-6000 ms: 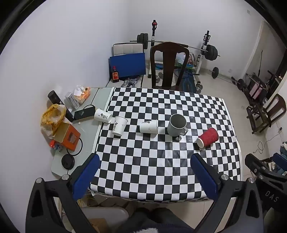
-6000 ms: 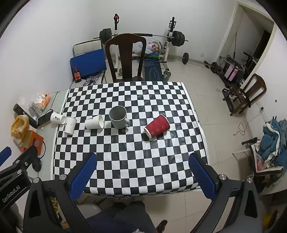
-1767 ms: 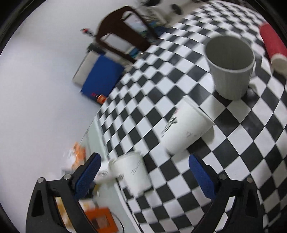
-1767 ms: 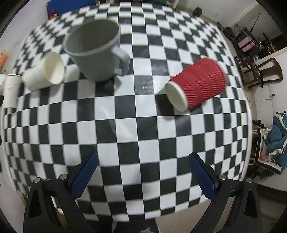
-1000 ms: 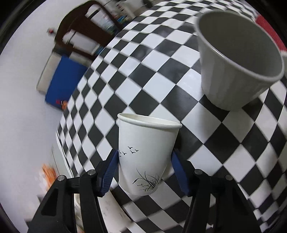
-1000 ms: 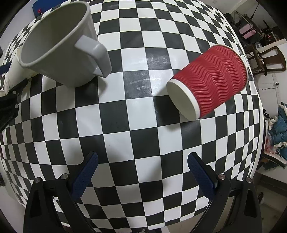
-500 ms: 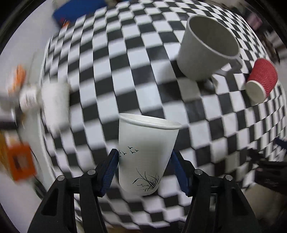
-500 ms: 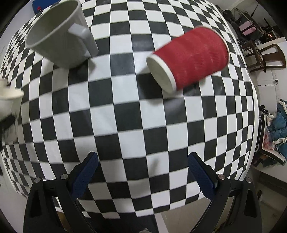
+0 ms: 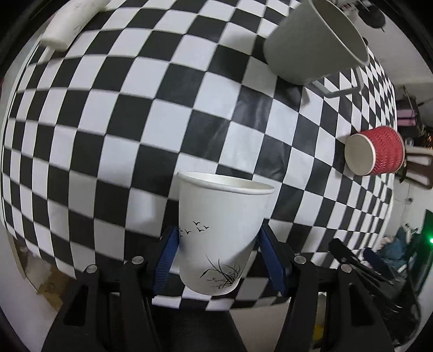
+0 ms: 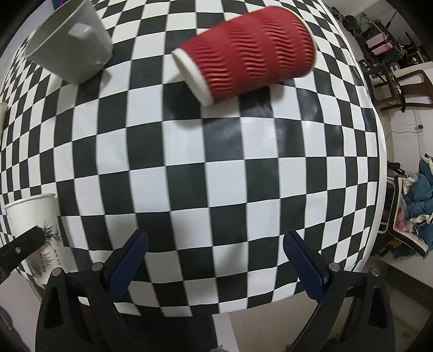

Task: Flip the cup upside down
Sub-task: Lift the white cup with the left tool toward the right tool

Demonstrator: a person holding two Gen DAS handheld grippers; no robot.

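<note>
In your left wrist view, your left gripper [image 9: 219,251] is clamped on the white paper cup [image 9: 220,230], its blue pads [image 9: 169,254] pressing the lower half of the cup wall from both sides. The cup points rim-forward away from the camera, out over the checkered tablecloth [image 9: 135,121], and you can read the small birds and grass sprig printed on its side. Beyond it, toward the upper right, a grey mug [image 9: 314,40] stands on the cloth with its handle turned right. Further right lies a red ripple cup [image 9: 376,154] on its side, mouth facing left. Another white cup [image 9: 73,24], blurred, lies at the upper left edge.

In your right wrist view, your right gripper [image 10: 215,257] holds nothing; its fingers are spread wide above the near part of the tablecloth [image 10: 216,176]. The red ripple cup [image 10: 249,51] lies on its side ahead, mouth to the left, with the grey mug [image 10: 70,46] at the upper left. The white paper cup [image 10: 35,224] shows at the left edge, partly covered by a black finger of your left gripper.
</note>
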